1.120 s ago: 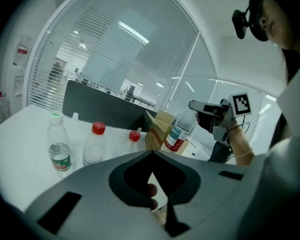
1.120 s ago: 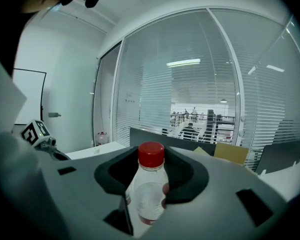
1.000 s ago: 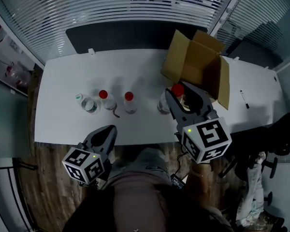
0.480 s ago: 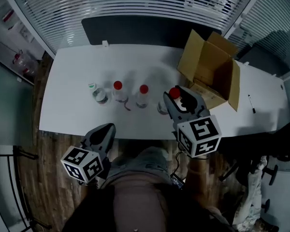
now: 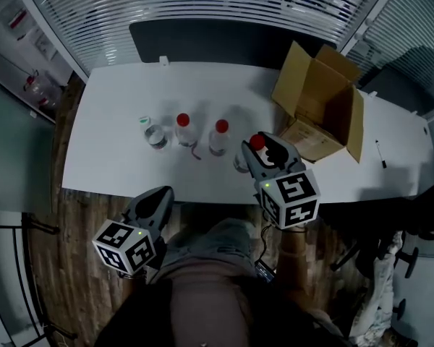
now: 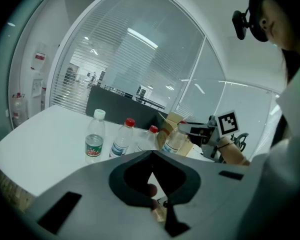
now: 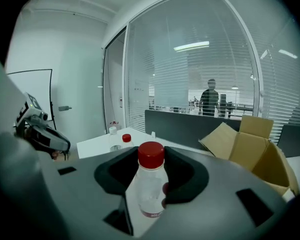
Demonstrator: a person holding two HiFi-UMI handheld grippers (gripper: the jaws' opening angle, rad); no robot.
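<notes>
While our right claw (image 5: 257,147) clamps the red-capped bottle (image 7: 149,184), left claw (image 5: 159,196) shut and empty, slick plastic could slip, toppling the next bottle (image 5: 218,139).

A clear plastic bottle (image 7: 147,186) with a red cap stands upright, clamped at its body between the jaws of the right gripper (image 5: 265,155). It carries a thin red-and-white label band low down. It sits at the front edge of the white table (image 5: 108,132); whether its base touches cannot be told.
</notes>
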